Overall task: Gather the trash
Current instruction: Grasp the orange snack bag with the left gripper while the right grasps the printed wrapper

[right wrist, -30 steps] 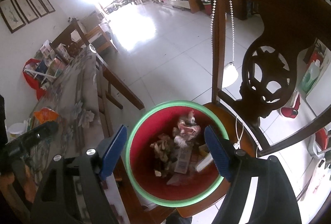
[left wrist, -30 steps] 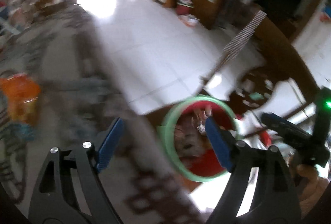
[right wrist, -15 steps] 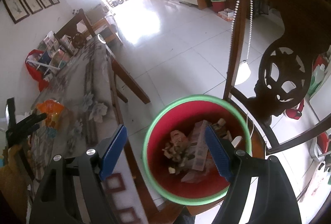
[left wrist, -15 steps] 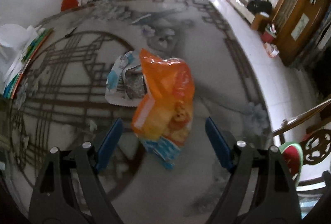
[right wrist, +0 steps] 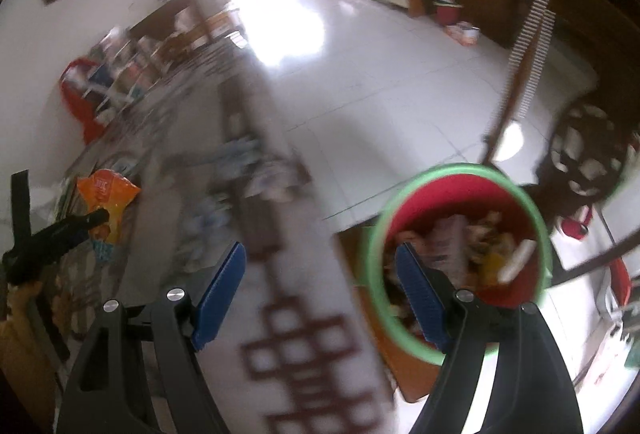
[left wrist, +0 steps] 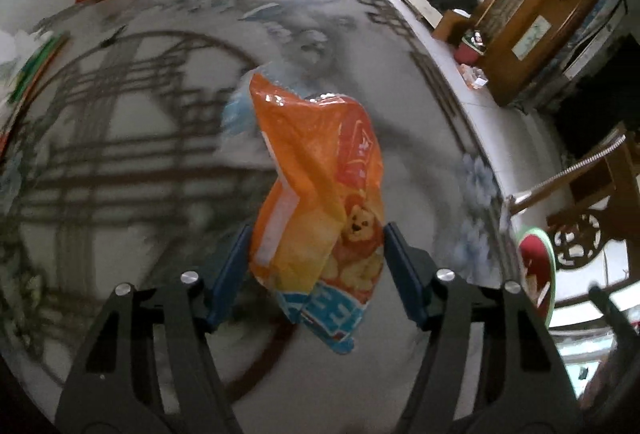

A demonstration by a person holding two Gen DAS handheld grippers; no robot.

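Observation:
An orange snack bag [left wrist: 320, 193] stands crumpled on the patterned glass table [left wrist: 120, 153]. My left gripper [left wrist: 318, 234] reaches down around its lower half. Its jaws are closing, and both blue pads [left wrist: 230, 266] meet the bag's sides. A blue-and-white wrapper [left wrist: 236, 113] lies just behind the bag. My right gripper [right wrist: 320, 254] hangs open and empty over the table's edge. To its right is the red bin with a green rim [right wrist: 460, 169], which holds several bits of trash. The right wrist view also shows the orange bag [right wrist: 106, 193] far left.
A carved wooden chair [right wrist: 580, 153] stands right behind the bin, which sits on its seat. Books and papers [left wrist: 36, 61] lie at the table's left edge. White tiled floor [right wrist: 360, 53] stretches beyond the table towards a bright doorway.
The left view swung from the bin to the table and closed in on the orange bag; its jaws narrowed onto the bag. The right gripper slid left from above the bin to the table's edge.

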